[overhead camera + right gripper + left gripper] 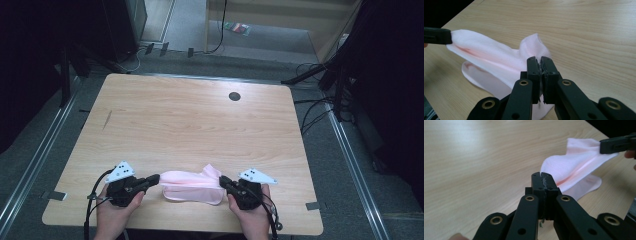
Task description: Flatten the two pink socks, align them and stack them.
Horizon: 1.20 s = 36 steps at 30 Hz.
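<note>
Two hands at the near edge, each with a hand-held gripper: left hand-held gripper (154,178) and right hand-held gripper (223,181) are both clamped on opposite ends of a pink cloth (192,186) lying folded on the surface (190,120). Risk, judged: uneven pulling could slip thin fabric from a pinch or undo the fold. No legible writing or branding.
</note>
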{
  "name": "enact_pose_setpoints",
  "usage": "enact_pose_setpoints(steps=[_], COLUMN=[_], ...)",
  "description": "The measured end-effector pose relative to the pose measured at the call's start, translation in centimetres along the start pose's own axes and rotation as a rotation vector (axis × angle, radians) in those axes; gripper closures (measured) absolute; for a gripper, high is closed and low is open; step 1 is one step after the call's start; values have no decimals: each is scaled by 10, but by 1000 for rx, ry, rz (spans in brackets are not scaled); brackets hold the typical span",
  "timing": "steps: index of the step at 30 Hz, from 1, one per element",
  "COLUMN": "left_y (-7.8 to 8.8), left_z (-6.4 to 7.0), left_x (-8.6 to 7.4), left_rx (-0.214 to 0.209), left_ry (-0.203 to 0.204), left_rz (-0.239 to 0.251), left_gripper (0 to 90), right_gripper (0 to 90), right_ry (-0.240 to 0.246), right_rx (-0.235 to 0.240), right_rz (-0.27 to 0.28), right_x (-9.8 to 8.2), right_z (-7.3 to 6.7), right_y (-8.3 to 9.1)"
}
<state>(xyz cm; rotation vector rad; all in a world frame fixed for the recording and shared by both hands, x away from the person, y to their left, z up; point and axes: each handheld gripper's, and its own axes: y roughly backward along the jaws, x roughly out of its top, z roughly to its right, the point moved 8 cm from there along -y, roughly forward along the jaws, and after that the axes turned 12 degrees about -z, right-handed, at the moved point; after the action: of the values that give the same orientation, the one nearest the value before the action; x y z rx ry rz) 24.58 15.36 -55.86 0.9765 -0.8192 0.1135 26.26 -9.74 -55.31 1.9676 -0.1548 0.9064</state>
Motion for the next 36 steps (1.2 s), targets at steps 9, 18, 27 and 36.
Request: enact_pose_setpoints(steps=[9,18,27,36], left_y=[-9,-21,-5,-12], left_z=[-2,-5,-9,-9], left_x=[-12,-22,-14,-20], left_rx=[-4,1,2,-8], left_ry=[6,-3,1,-11], left_rz=[-36,-90,11,-35], left_gripper=[900,900,900,900], right_gripper=[864,779,900,659], right_ry=[41,19,3,-45], right_rx=[-42,-41,-25,-2], right_rz=[32,-13,65,-6], right_x=[-22,-35,-18,-18], right_z=[-5,1,2,4], right_y=[-12,-19,-4,-27])
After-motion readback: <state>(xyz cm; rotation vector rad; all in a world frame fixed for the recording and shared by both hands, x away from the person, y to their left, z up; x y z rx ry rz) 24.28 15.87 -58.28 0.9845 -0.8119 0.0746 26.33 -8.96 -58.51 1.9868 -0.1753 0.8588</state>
